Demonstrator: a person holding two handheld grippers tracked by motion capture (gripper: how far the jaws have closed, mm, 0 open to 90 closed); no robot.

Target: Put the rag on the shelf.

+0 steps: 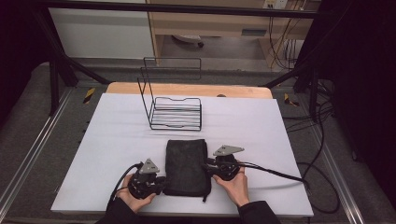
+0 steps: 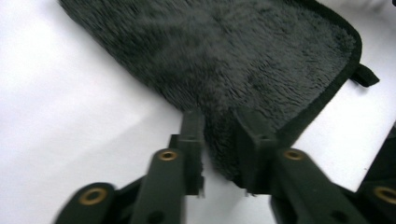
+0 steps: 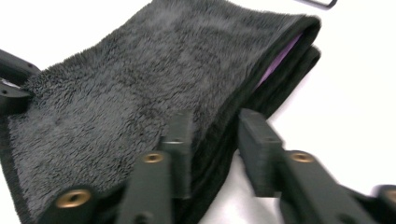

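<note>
Both hands sit nearest the high view, the left gripper (image 1: 148,179) and right gripper (image 1: 223,166) flanking a folded dark towel (image 1: 186,165) on the white table (image 1: 116,135); a wire rack (image 1: 175,112) stands beyond the towel. Left gripper view: jaws partly open astride the towel's edge. Right gripper view: jaws likewise parted over its layered side. Closing both evenly should catch all layers. Behind the rack, wooden furniture and cables.

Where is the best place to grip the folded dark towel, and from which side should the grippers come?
Grip the folded towel at its two long side edges near the person, one gripper from each side. It lies flat, so only the edges offer something to pinch; the left gripper and right gripper already straddle them, jaws apart.
</note>
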